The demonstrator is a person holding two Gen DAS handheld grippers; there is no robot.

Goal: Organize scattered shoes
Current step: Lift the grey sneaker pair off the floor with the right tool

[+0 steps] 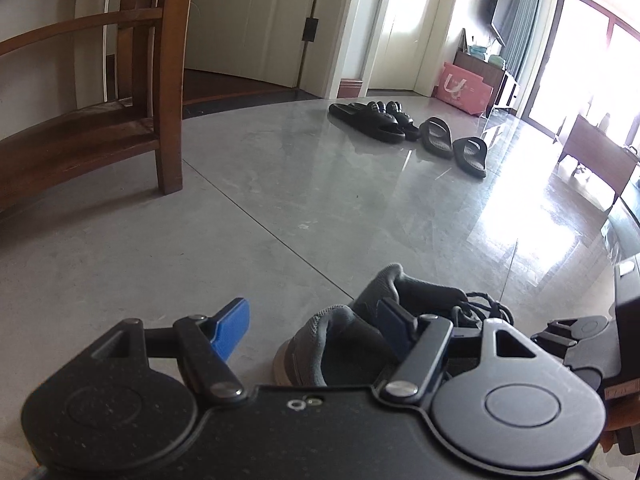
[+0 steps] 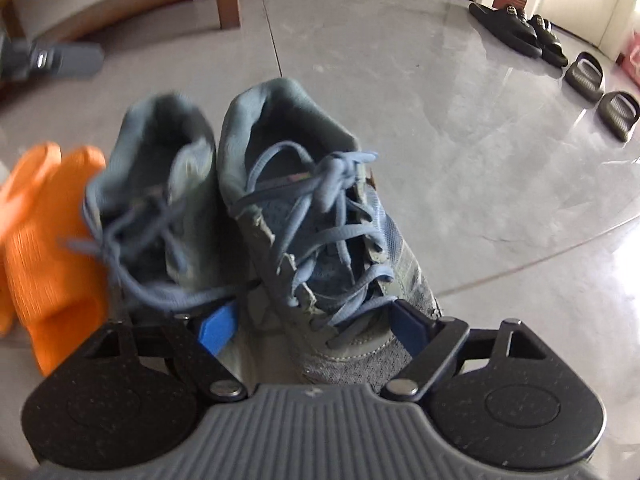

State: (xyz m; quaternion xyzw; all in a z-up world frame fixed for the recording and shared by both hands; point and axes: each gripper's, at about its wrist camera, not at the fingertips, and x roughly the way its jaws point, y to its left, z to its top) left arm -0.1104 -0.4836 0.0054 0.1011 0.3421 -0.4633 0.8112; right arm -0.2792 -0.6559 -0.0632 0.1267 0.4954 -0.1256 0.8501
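1. Two grey-blue sneakers stand side by side on the grey tile floor (image 2: 460,128), touching along their inner sides.
2. Right wrist view: both long axes run away from the camera, heel collars at the far end, toes nearest the gripper.
3. Right gripper (image 2: 308,322): jaws spread wide, straddling the toe of the right-hand sneaker (image 2: 312,208); pads not pressing it.
4. Left-hand sneaker (image 2: 160,200) sits beside an orange glove (image 2: 52,240).
5. Left gripper (image 1: 312,328): released; heels just ahead, one pad over a collar.
6. Black slippers (image 1: 408,128) lie well apart, far across the floor.
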